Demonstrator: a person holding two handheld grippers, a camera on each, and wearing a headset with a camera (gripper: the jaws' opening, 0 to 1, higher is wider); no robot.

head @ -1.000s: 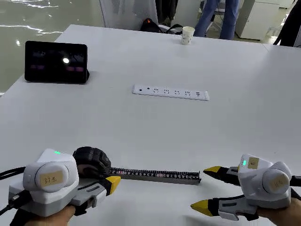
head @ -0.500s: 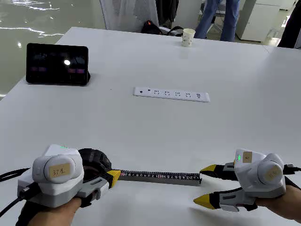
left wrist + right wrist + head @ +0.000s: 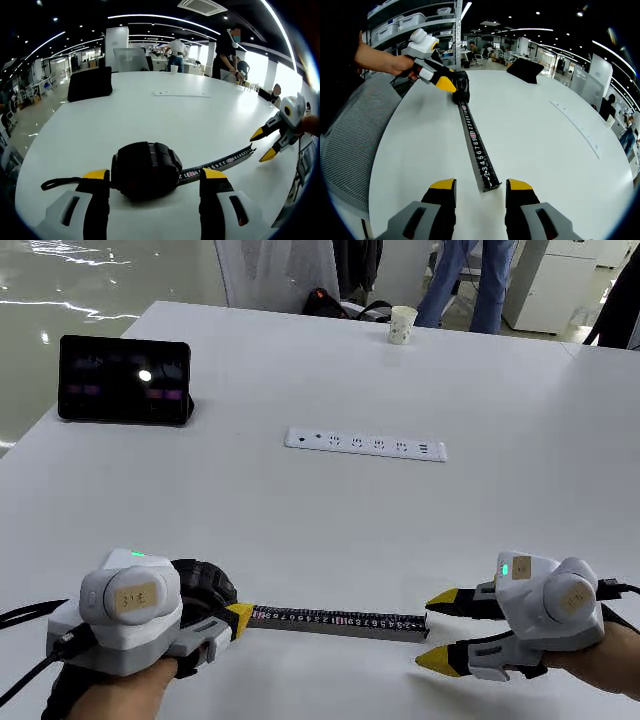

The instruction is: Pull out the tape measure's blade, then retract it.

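The black tape measure case [image 3: 205, 585] rests on the white table [image 3: 300, 520] at the near left. My left gripper [image 3: 218, 602] holds it, one yellow-tipped jaw on each side of the case [image 3: 145, 170]. The blade [image 3: 335, 620] lies pulled out flat to the right, numbers up. Its end hook stops just short of my right gripper [image 3: 440, 630], which is open with nothing between its jaws. In the right gripper view [image 3: 480, 185] the blade [image 3: 475, 145] runs away from the open jaws to the case [image 3: 461, 82] and the left gripper [image 3: 447, 82].
A white power strip [image 3: 365, 444] lies mid-table. A dark tablet [image 3: 124, 378] stands at the far left and a paper cup [image 3: 402, 324] near the far edge. People stand beyond the table. A grey mesh chair [image 3: 350, 150] sits by the near edge.
The head camera has shifted a little. My right gripper's jaws have drawn slightly closer together around the blade's end. The blade stays pulled out and the left gripper keeps the case.
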